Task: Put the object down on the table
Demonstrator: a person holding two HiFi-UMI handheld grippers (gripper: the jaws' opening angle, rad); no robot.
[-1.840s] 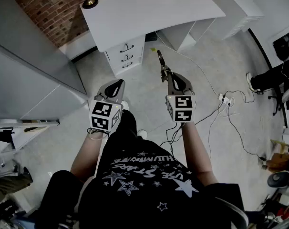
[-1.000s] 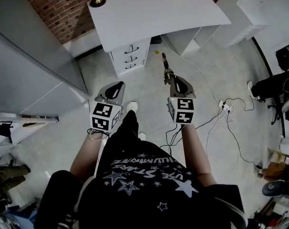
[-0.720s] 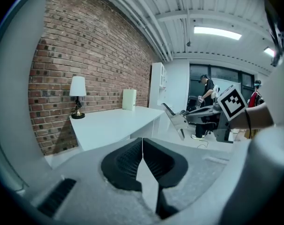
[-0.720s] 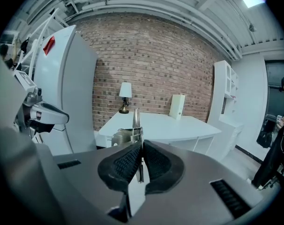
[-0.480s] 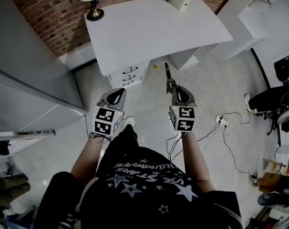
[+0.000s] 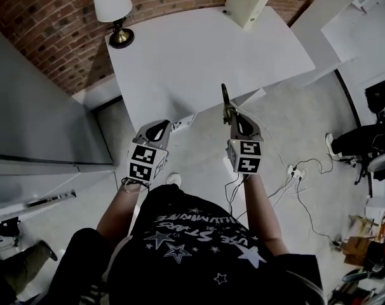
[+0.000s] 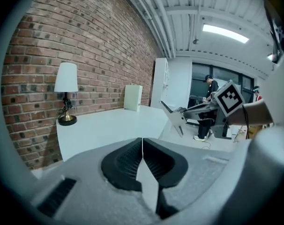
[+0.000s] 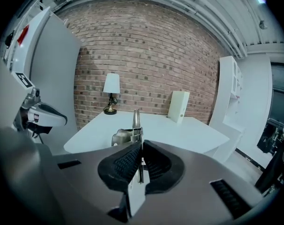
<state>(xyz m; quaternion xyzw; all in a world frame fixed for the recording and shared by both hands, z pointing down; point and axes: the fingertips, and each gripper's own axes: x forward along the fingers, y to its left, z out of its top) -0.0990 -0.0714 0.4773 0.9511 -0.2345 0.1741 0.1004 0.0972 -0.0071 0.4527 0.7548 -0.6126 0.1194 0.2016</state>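
My right gripper (image 6: 234, 115) is shut on a slim metal tool (image 6: 224, 98) that sticks out forward, its tip over the front edge of the white table (image 6: 199, 49). In the right gripper view the tool (image 8: 136, 121) stands thin and upright between the pads of the right gripper (image 8: 138, 146), with the table (image 8: 179, 132) beyond. My left gripper (image 6: 155, 129) is shut and empty, just short of the table's edge. In the left gripper view the pads of the left gripper (image 7: 142, 146) meet, and the tool (image 7: 172, 116) shows at the right.
A lamp (image 6: 113, 5) stands at the table's back left, a cream box (image 6: 248, 0) at its back. A grey cabinet (image 6: 40, 126) is at the left. A drawer unit (image 6: 183, 122) sits under the table. Cables (image 6: 294, 170) lie on the floor at the right. Brick wall behind.
The person has stepped toward the table. Both grippers have come from over the floor up to its front edge, and the tool's tip now overlaps the tabletop. Grips unchanged.
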